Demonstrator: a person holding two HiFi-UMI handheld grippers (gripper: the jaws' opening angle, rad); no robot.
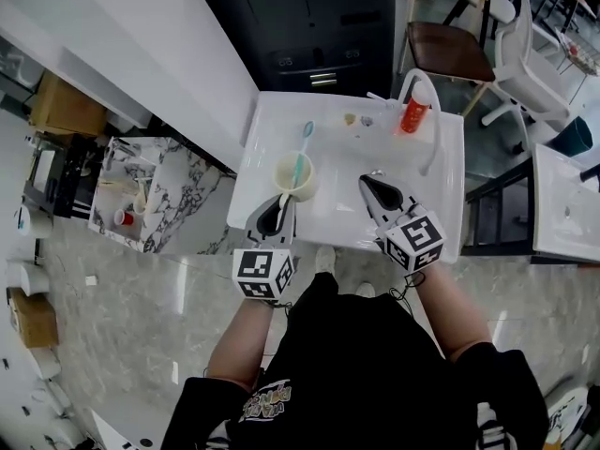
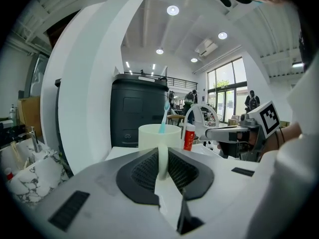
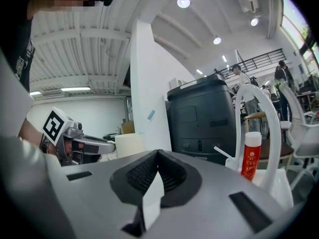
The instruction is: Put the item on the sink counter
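A cream mug [image 1: 293,176] with a light blue toothbrush [image 1: 303,148] in it is over the left part of the white sink counter [image 1: 272,120]. My left gripper [image 1: 280,202] is shut on the mug's handle [image 2: 162,158], which stands pinched between the jaws in the left gripper view; the mug [image 2: 159,133] rises just beyond them. My right gripper [image 1: 369,182] is shut with nothing in it, over the counter right of the mug. From the right gripper [image 3: 157,156] I see the mug [image 3: 128,144] and the left gripper [image 3: 87,144] at left.
A red tube [image 1: 413,112] stands by the arched white faucet [image 1: 433,129] at the counter's back right, with small items [image 1: 351,118] near it. A black cabinet [image 1: 309,26] is behind the counter, a brown chair [image 1: 448,40] to its right, a marble shelf [image 1: 178,190] at left.
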